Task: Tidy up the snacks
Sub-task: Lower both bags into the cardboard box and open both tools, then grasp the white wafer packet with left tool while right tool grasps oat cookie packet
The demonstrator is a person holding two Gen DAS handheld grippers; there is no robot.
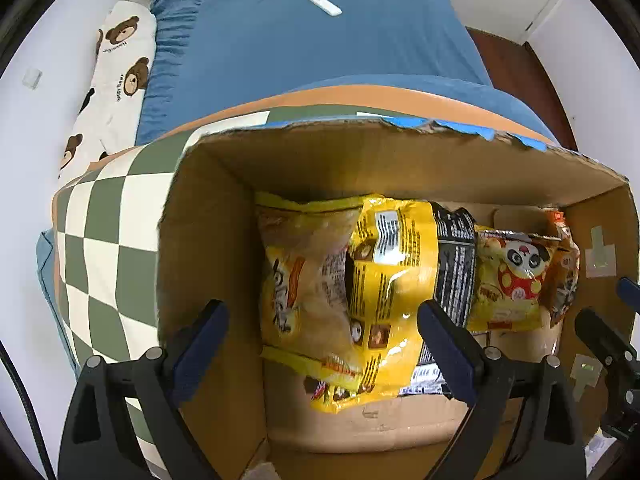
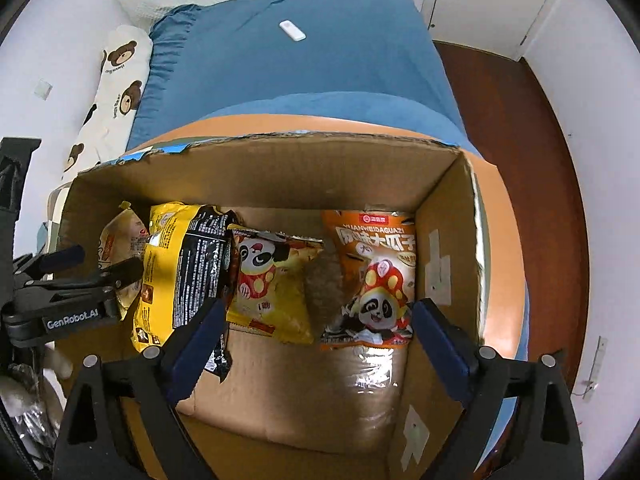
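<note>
An open cardboard box [image 1: 360, 160] [image 2: 280, 168] holds a row of snack bags. From the left they are a pale yellow bag [image 1: 304, 272], a yellow bag with a black back [image 1: 392, 264] [image 2: 180, 264], a yellow panda bag [image 1: 516, 276] [image 2: 272, 280] and an orange panda seed bag [image 2: 376, 264]. My left gripper [image 1: 322, 308] points down into the box, open, straddling the two left bags without pressing on them. My right gripper [image 2: 320, 306] is open over the two panda bags, its pads clear of them. Each gripper also shows at the edge of the other's view.
The box rests on a green and white checkered mat [image 1: 108, 220] at the foot of a blue bed [image 1: 320, 40]. A white remote [image 1: 325, 5] lies on the bed, with a bear-print pillow [image 1: 120, 64] to its left. Dark wood floor [image 2: 520, 120] lies to the right.
</note>
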